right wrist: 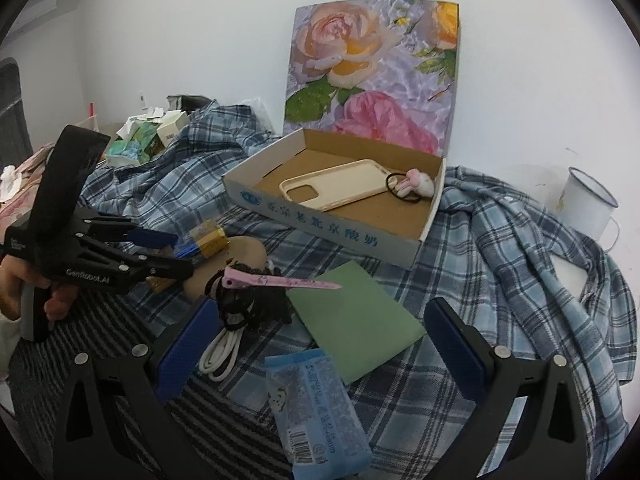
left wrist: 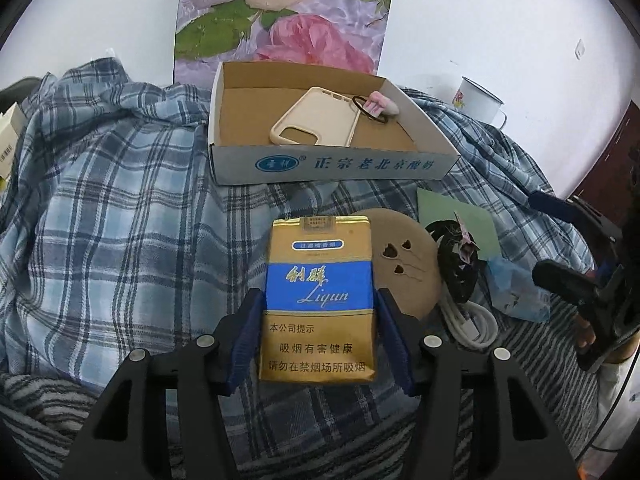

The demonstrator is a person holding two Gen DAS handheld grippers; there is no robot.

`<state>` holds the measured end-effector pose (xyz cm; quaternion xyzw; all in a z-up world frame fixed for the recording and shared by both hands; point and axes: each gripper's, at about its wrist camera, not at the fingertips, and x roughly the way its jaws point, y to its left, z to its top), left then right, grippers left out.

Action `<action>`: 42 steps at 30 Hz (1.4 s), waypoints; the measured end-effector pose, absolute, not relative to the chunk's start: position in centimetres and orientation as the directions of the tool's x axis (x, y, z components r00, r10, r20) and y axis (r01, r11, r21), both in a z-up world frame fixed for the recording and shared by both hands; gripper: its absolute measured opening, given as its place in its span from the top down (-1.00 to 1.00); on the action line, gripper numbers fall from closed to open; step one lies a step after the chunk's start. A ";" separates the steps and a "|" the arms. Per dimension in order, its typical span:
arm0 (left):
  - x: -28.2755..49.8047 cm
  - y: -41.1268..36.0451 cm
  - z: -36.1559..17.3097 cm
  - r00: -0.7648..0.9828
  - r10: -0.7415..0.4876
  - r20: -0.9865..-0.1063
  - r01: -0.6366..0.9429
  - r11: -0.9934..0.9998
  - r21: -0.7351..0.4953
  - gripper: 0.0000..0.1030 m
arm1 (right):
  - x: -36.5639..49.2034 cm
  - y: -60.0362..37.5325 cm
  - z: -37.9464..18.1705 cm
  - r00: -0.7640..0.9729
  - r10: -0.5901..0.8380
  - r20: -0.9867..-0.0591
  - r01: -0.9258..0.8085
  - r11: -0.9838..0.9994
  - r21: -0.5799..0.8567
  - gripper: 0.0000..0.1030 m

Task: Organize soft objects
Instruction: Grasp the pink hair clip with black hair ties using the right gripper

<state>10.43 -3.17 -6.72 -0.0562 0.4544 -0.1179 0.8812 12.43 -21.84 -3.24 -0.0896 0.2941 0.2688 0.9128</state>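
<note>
Left claw [left wrist: 318,322] is clamped on the soft cigarette pack [left wrist: 320,300]: blue pads press both long sides of its lower half, and the pack stands upright between the jaws, label facing the camera. Straight ahead of the left claw, past the pack's top edge, sits the open cardboard box [left wrist: 320,166] on the plaid shirt [left wrist: 120,184]. Inside it lie the cream phone case [left wrist: 316,116] and the black hair tie with pink plush [left wrist: 376,108], touching at the case's far corner.

Just right of the held pack: tan round pad [left wrist: 412,264], then a black scrunchie [left wrist: 456,264] and a coiled white cable [left wrist: 474,320].

Right claw [right wrist: 320,344] is spread wide, gripping nothing. Between its fingers and slightly ahead lie the green sheet [right wrist: 360,320] and the blue tissue packet [right wrist: 320,412]; the packet is nearest, overlapping the sheet's near corner. The pink hair clip [right wrist: 280,280] rests ahead-left, its tip over the sheet. The box is farther ahead of the right claw, well apart.
</note>
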 end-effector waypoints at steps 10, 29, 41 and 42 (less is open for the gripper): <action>10.2 -3.2 -6.4 0.576 -0.261 -0.775 0.161 0.965 -0.206 -0.08 | 12.2 -21.9 -3.5 0.617 0.467 -0.634 -0.598 0.802 0.008 -0.99; 9.9 -3.2 -6.3 0.576 -0.271 -0.771 0.166 0.963 -0.214 -0.08 | 18.8 -17.5 -5.4 0.445 0.518 -0.731 -0.630 0.761 0.156 -0.99; 10.0 -3.2 -6.4 0.572 -0.266 -0.776 0.165 0.964 -0.210 -0.08 | 18.8 -17.6 -6.0 0.399 0.572 -0.717 -0.652 0.727 0.216 -0.67; 10.0 -3.2 -6.4 0.573 -0.266 -0.775 0.165 0.964 -0.209 -0.08 | 18.8 -17.7 -6.0 0.397 0.576 -0.714 -0.654 0.724 0.220 -0.67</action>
